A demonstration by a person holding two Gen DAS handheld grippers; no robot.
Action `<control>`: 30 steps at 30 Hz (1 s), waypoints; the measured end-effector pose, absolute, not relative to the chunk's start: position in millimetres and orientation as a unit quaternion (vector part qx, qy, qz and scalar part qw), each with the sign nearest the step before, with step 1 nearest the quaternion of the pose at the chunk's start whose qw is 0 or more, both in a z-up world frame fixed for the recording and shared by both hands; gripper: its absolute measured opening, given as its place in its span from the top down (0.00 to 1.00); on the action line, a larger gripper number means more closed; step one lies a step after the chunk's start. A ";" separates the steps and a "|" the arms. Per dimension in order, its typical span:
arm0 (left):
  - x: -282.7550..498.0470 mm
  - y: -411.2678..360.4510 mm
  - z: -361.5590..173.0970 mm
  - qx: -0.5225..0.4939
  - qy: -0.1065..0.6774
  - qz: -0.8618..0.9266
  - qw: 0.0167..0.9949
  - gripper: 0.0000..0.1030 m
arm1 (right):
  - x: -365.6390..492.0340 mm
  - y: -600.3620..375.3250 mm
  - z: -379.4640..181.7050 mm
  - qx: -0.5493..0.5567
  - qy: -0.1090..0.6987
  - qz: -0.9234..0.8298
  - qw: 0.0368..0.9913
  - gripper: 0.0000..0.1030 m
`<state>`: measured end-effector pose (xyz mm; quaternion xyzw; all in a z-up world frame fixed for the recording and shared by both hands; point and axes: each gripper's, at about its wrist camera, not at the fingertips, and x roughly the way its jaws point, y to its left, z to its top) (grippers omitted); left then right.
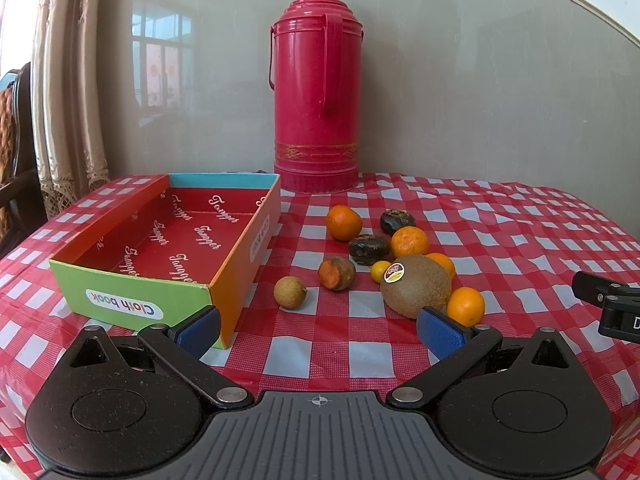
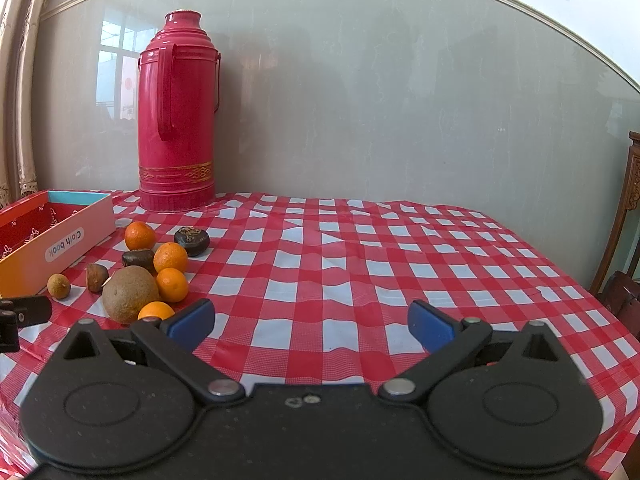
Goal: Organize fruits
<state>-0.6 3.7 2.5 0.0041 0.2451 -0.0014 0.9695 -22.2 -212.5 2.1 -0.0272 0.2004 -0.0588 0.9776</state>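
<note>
Red-and-white checked cloth covers the surface under both of your tools; your left gripper has its blue fingers spread wide and holds nothing, and your right gripper is just as wide open and just as empty; between the right fingers lies only bare cloth.

Ahead of your left fingers the fruit sits in a loose cluster; the big brown kiwi with its sticker lies just beyond the right finger, touching a small orange at its right side; further out are another orange, a third orange set a little apart, two dark wrinkled fruits, a tiny yellow one and a half-brown, half-orange piece; a small tan round fruit lies alone, ahead and between the fingers.

The open cardboard box stands ahead of your left finger, its near corner just behind the fingertip; it is empty inside. A tall red flask stands upright far beyond, against the wall.

From your right tool the whole cluster lies off to the left of the left finger, the nearest orange partly hidden behind it.
</note>
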 end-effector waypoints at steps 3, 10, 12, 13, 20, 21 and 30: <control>-0.2 4.2 2.3 0.003 0.245 -0.002 0.969 0.00 | -22.1 -212.6 2.2 -0.026 0.201 -0.058 0.978 0.05; -0.8 3.9 2.1 0.004 0.244 -0.001 0.970 0.00 | -22.3 -212.5 2.2 -0.027 0.200 -0.059 0.978 0.05; -1.5 3.5 2.2 0.005 0.244 -0.001 0.970 0.00 | -22.2 -212.5 2.3 -0.027 0.201 -0.058 0.978 0.05; -1.4 3.5 2.3 0.005 0.244 -0.001 0.970 0.00 | -22.6 -212.8 2.4 -0.026 0.200 -0.058 0.978 0.05; -1.9 2.2 2.5 0.005 0.244 0.000 0.970 0.00 | -23.2 -212.9 2.2 -0.027 0.198 -0.058 0.978 0.05; -1.8 2.0 2.4 0.006 0.244 0.000 0.970 0.00 | -23.3 -213.1 2.1 -0.026 0.199 -0.058 0.978 0.05; -1.3 2.1 3.1 0.002 0.251 -0.001 0.968 0.00 | -23.2 -213.4 1.8 -0.025 0.197 -0.056 0.978 0.05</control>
